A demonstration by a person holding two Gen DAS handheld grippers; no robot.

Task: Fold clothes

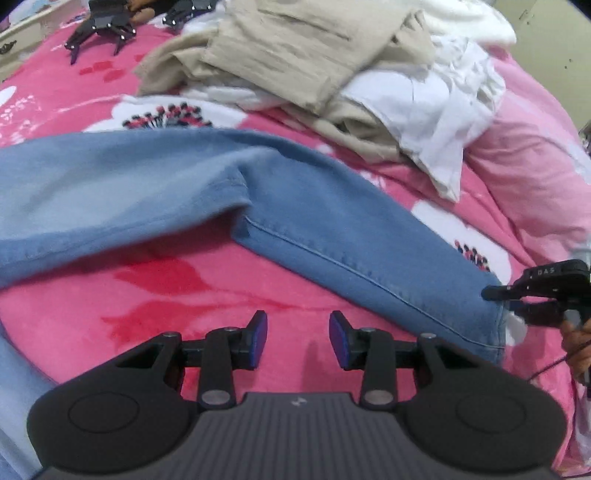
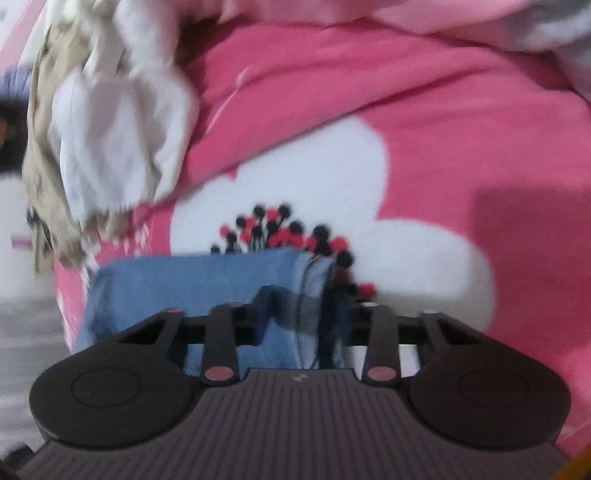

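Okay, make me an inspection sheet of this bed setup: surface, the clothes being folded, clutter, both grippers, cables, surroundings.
Surface: pink blanket with white flower prints, rumpled on the right.
Job's things: blue jeans spread across the blanket, one leg angled toward the right gripper.
Clutter: heap of beige trousers and white garments behind the jeans; two spare black grippers at the far left edge.
Grippers: left gripper open over bare blanket, nothing between the pads; right gripper pinching the jeans' hem, picture blurred.
Cables: thin dark cable below the hand at the right gripper.
Surroundings: pale wall at far right; drawer front at far left.
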